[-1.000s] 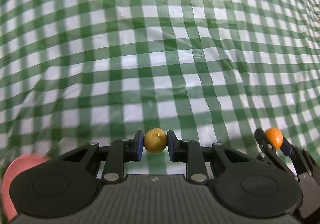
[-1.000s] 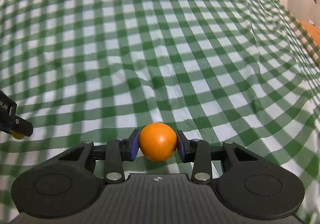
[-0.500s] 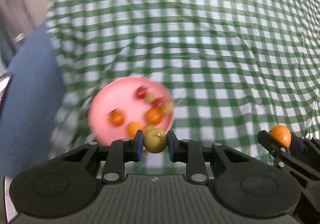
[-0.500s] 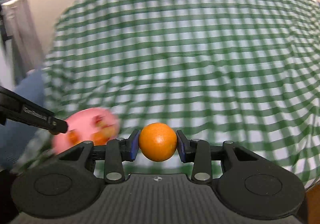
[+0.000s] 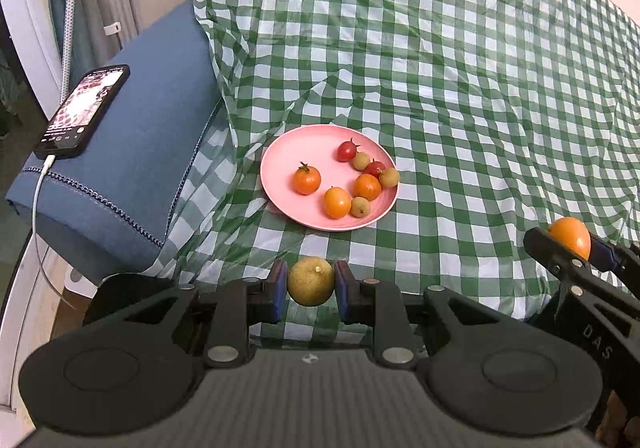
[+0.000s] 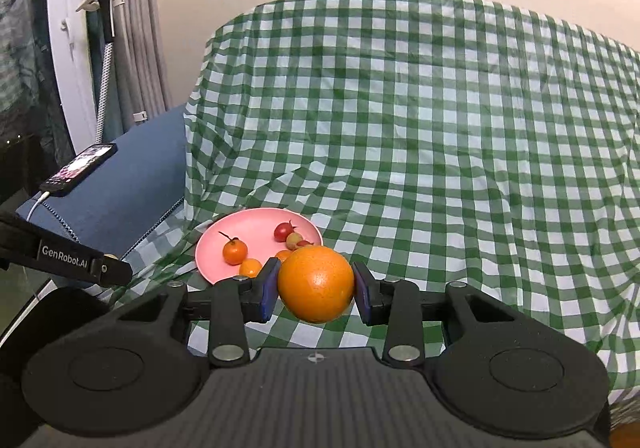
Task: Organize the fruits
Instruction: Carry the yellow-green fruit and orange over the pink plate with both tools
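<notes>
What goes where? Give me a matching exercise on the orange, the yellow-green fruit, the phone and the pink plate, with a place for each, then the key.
Things:
1. orange
2. yellow-green fruit
3. phone
4. pink plate

Places:
A. lying on the blue cushion, cable plugged in
B. held in the left gripper
C. resting on the green checked cloth, with small fruits on it
D. held in the right gripper

Pairs: 1-D, 2-B, 3-A, 4-C
</notes>
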Action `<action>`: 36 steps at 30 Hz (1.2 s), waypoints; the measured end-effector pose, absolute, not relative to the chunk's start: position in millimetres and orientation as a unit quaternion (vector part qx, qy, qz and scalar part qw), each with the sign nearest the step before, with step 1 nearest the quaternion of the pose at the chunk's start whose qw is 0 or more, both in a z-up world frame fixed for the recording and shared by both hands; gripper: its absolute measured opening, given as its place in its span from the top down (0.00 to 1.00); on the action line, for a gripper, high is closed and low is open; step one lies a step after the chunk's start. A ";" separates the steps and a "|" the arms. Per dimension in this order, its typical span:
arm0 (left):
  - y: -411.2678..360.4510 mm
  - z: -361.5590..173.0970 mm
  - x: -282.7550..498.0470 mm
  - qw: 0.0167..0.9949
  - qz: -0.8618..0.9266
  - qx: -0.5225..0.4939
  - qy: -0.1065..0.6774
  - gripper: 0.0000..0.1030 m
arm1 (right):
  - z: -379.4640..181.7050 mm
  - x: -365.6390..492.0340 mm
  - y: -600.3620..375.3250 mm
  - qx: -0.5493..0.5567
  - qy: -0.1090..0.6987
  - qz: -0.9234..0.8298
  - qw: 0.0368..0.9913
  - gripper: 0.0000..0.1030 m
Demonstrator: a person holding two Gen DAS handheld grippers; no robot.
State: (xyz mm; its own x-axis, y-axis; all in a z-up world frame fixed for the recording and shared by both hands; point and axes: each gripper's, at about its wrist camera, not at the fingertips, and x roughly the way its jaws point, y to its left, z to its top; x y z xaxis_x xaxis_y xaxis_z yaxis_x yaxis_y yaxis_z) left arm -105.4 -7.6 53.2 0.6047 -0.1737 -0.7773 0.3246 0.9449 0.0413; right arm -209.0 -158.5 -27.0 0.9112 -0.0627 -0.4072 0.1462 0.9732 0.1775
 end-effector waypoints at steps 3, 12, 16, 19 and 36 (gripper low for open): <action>-10.5 50.1 -106.0 0.893 -0.142 0.085 0.418 0.73 | -24.3 -211.7 -153.8 0.093 0.200 -0.053 0.974 0.62; 5.2 49.6 -103.0 0.894 -0.136 0.065 0.423 0.73 | -23.3 -203.5 -142.4 0.069 0.207 -0.040 0.975 0.62; 7.5 46.5 -92.4 0.891 -0.135 0.060 0.430 0.73 | -24.7 -194.8 -141.9 0.058 0.212 -0.039 0.975 0.62; 6.3 43.4 -79.5 0.888 -0.135 0.057 0.435 0.73 | -27.2 -182.5 -141.4 0.051 0.219 -0.036 0.974 0.62; -20.3 -5.6 50.1 0.866 -0.108 0.054 0.485 0.73 | -60.7 -51.1 -140.5 0.059 0.281 -0.007 0.958 0.62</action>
